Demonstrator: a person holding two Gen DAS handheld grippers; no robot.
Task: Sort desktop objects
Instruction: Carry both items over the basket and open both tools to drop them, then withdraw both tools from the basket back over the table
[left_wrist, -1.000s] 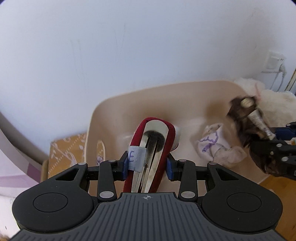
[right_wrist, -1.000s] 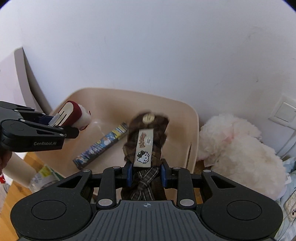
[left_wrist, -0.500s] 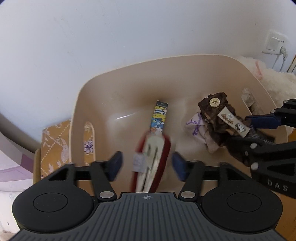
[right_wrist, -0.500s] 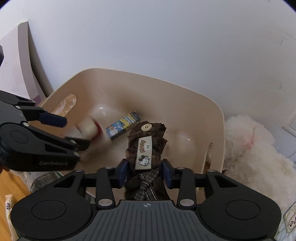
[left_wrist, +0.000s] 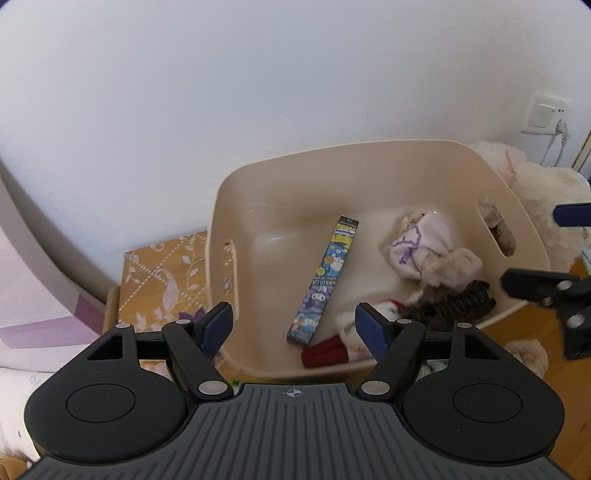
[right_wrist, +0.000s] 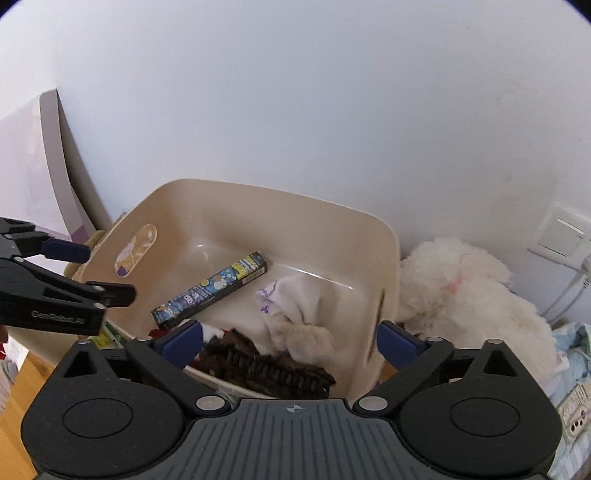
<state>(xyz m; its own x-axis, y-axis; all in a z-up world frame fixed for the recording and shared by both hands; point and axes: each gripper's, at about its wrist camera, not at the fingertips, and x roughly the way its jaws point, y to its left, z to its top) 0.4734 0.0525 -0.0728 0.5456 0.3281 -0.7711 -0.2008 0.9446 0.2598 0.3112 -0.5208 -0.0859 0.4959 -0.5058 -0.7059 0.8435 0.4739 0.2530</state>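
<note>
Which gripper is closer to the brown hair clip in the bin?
Right. The right gripper hovers open directly above the brown hair clip; the left gripper sits open farther off, over the red clip.

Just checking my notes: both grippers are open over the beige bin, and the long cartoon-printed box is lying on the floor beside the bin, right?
Not quite. The long cartoon-printed box lies inside the beige bin, on its bottom, as the left wrist view shows. The left gripper and right gripper are indeed open.

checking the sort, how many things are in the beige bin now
4: blue box mid-floor, white cloth bundle right, brown hair clip and red-white item at near wall. More may hide underneath.
</note>
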